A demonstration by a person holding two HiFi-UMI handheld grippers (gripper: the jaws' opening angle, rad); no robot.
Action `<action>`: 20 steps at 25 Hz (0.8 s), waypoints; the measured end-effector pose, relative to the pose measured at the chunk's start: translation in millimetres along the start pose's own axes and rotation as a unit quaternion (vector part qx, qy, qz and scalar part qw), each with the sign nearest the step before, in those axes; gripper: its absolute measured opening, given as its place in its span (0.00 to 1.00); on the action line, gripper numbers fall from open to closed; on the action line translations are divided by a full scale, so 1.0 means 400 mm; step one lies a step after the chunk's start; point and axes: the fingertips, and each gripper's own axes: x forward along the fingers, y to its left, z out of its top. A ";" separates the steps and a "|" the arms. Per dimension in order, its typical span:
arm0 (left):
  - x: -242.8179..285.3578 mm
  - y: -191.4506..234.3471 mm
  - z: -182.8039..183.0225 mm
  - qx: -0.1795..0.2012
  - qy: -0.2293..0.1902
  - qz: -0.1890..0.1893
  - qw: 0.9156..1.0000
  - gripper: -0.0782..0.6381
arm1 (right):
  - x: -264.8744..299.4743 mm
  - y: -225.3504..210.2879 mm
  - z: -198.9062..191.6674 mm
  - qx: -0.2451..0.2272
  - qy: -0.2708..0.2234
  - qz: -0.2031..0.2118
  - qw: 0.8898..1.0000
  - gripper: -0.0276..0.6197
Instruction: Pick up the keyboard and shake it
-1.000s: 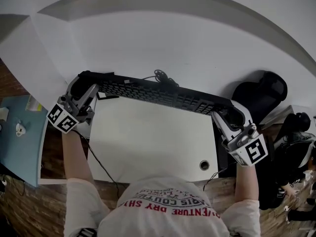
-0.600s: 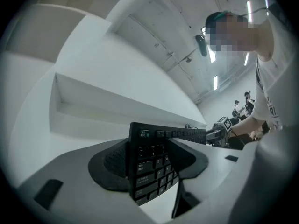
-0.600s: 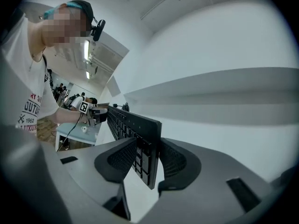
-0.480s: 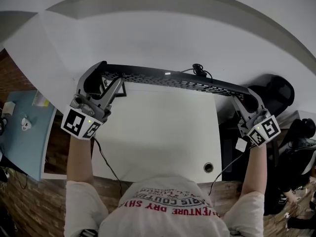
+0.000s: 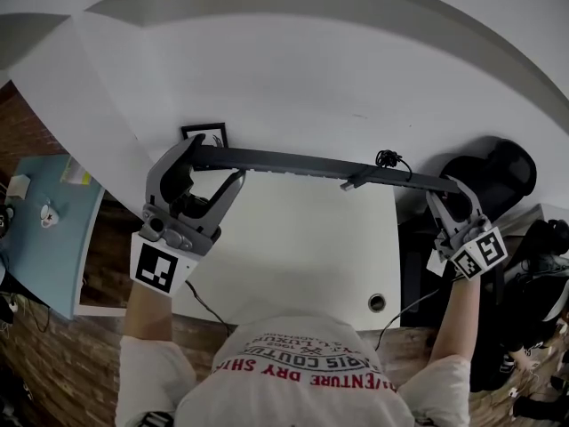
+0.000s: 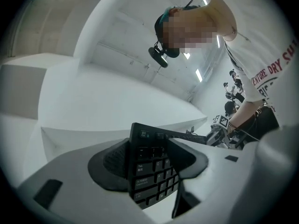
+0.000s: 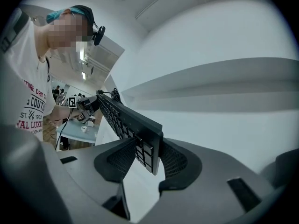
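A long black keyboard (image 5: 311,161) hangs above the white desk (image 5: 293,247), turned on edge so that only its thin side shows in the head view. My left gripper (image 5: 213,160) is shut on its left end; in the left gripper view the keys (image 6: 149,164) sit clamped between the pads. My right gripper (image 5: 451,192) grips the right end (image 7: 145,146). Its jaws have just been opening a little, with the keyboard's end still between the pads and touching them. The keyboard's cable (image 5: 388,159) coils near the right end.
A small black-framed thing (image 5: 204,132) lies on the desk under the keyboard's left end. The desk has a cable hole (image 5: 377,302) at front right. A black chair (image 5: 489,172) stands to the right, and a blue side table (image 5: 40,229) to the left.
The keyboard has rolled from keys-up to edge-on. My left gripper has risen with it and rolled. The right gripper has moved right and slightly down.
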 end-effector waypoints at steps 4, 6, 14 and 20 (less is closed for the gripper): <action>0.007 0.014 -0.032 -0.022 0.020 -0.002 1.000 0.46 | 0.008 -0.002 -0.014 0.020 0.012 0.004 1.000 0.31; 0.011 0.026 -0.065 -0.045 0.045 -0.005 0.998 0.46 | 0.015 -0.003 -0.023 0.042 0.029 0.010 0.999 0.31; -0.040 0.030 -0.285 -0.183 0.185 0.005 0.966 0.46 | 0.043 0.052 -0.191 0.158 0.136 0.041 0.977 0.31; -0.178 -0.057 -0.499 -0.283 0.296 0.006 0.912 0.46 | 0.017 0.159 -0.412 0.238 0.233 0.044 0.942 0.32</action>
